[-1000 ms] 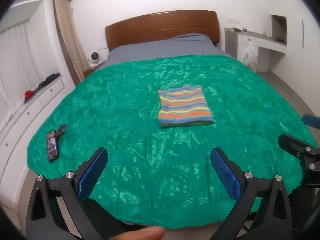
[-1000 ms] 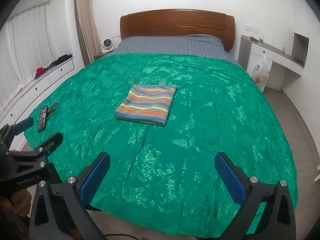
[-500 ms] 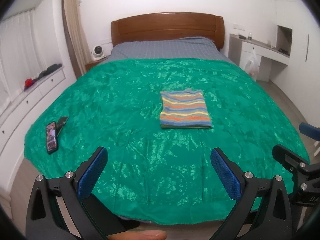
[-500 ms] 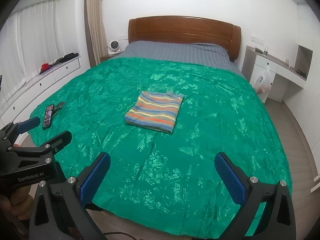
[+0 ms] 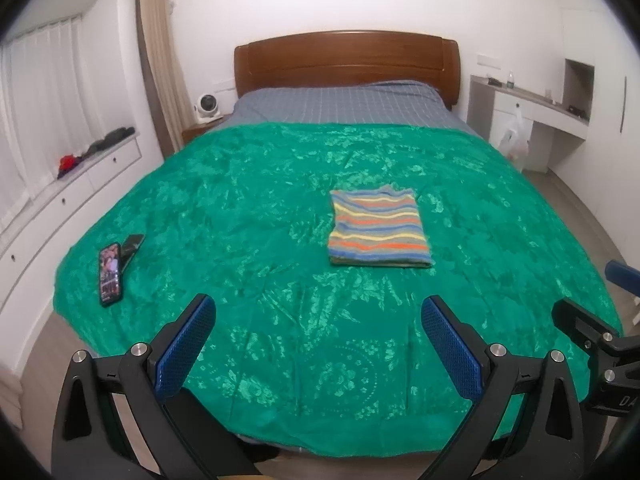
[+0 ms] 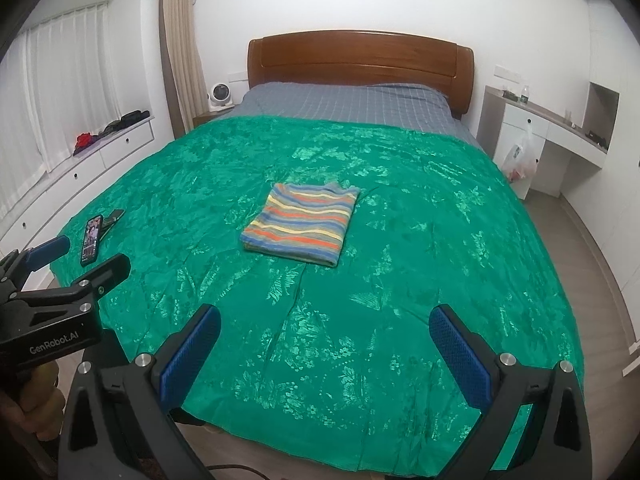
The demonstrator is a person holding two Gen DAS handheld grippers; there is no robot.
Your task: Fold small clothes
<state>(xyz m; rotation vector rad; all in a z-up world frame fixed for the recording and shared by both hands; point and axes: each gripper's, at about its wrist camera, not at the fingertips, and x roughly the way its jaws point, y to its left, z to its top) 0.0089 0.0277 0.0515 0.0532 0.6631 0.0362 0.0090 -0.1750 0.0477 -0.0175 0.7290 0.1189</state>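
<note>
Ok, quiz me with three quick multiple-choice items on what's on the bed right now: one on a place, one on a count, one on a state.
1. Where does the phone lie?
A. on the striped garment
B. near the left edge of the green bedspread
C. on the desk

2. How many garments lie on the bedspread?
A. one
B. two
C. three

3. What state is the striped garment in?
A. spread out flat
B. crumpled in a heap
C. folded into a neat rectangle

Answers:
1 B, the phone sits by the bedspread's left edge, well apart from the garment.
2 A, only the striped garment shows on it.
3 C, its edges are straight and layered, and both the left gripper and right gripper hang open, clear of it.
</note>
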